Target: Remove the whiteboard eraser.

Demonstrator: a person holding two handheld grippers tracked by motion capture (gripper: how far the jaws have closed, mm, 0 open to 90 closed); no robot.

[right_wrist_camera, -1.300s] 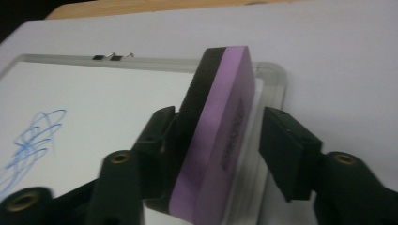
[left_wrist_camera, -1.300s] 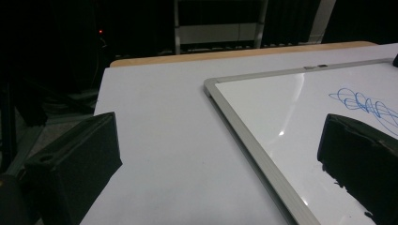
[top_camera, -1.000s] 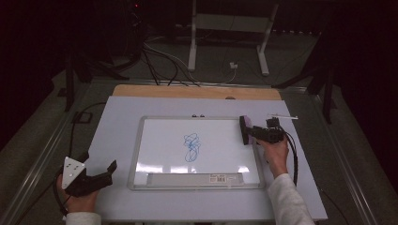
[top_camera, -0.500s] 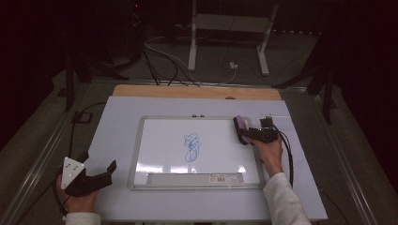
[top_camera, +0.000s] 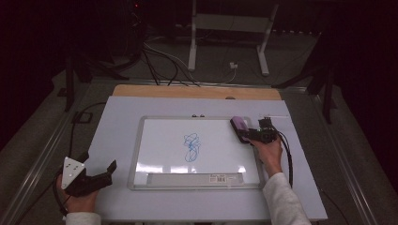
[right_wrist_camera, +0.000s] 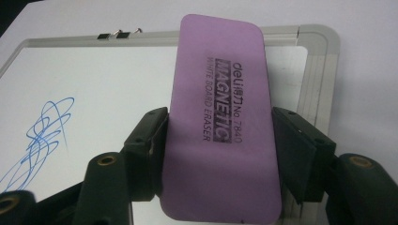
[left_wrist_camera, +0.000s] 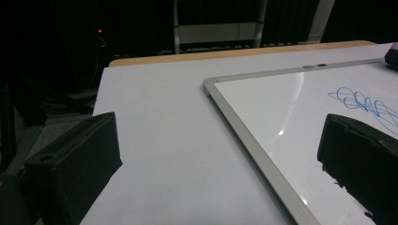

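A whiteboard (top_camera: 159, 140) with a grey frame lies flat on the white table, a blue scribble (top_camera: 191, 146) at its middle. My right gripper (top_camera: 248, 134) is shut on a purple magnetic eraser (top_camera: 239, 126), holding it over the board's far right corner. In the right gripper view the eraser (right_wrist_camera: 220, 122) sits clamped between both jaws, the scribble (right_wrist_camera: 42, 131) off to its left. My left gripper (top_camera: 101, 177) rests open near the table's front left corner, apart from the board. The left gripper view has the board's corner (left_wrist_camera: 211, 86) and the scribble (left_wrist_camera: 366, 103) between its wide-apart jaws.
Two small binder clips (top_camera: 198, 115) sit on the board's far edge. A wooden strip (top_camera: 197, 92) runs along the table's far side. Beyond it stand a metal stand (top_camera: 230, 28) and loose cables (top_camera: 159, 61) on the floor. A cable (top_camera: 287, 154) trails from the right gripper.
My right gripper has carried the purple eraser leftward, from the board's right frame to just over its far right corner. The left gripper has stayed put.
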